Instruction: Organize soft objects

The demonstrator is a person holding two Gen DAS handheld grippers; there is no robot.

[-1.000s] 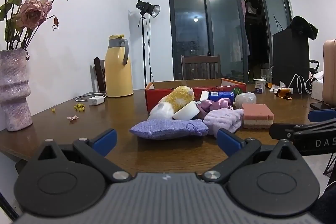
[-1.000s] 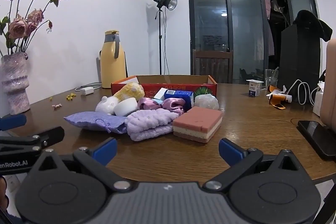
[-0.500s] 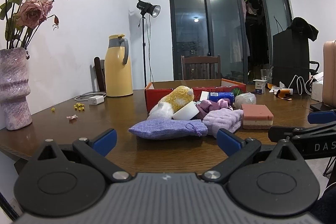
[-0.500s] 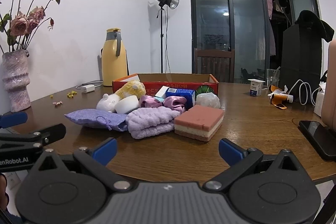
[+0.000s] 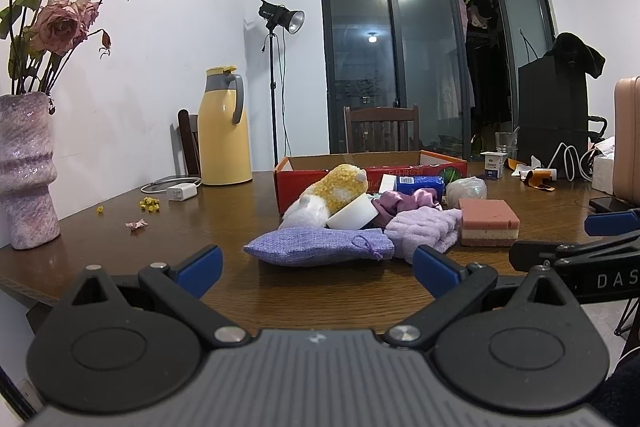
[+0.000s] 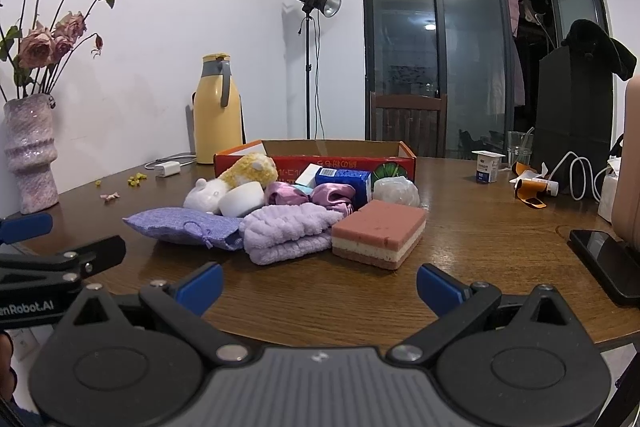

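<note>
We hold the left gripper (image 5: 316,261) and the right gripper (image 6: 318,283) low at the table (image 6: 460,227) edge, both wide apart and empty; the lavender sachet (image 5: 320,247), folded towel (image 6: 288,237) and layered sponge (image 6: 378,233) lie heaped before the red cardboard box (image 6: 316,157), probably their destination

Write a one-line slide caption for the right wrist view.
Open right tongs face a pile of soft items on the wooden table: purple pouch, lilac towel, layered sponge, before a red box.

Lilac pouch (image 5: 320,246), pink-and-cream layered sponge (image 6: 379,235)
</note>
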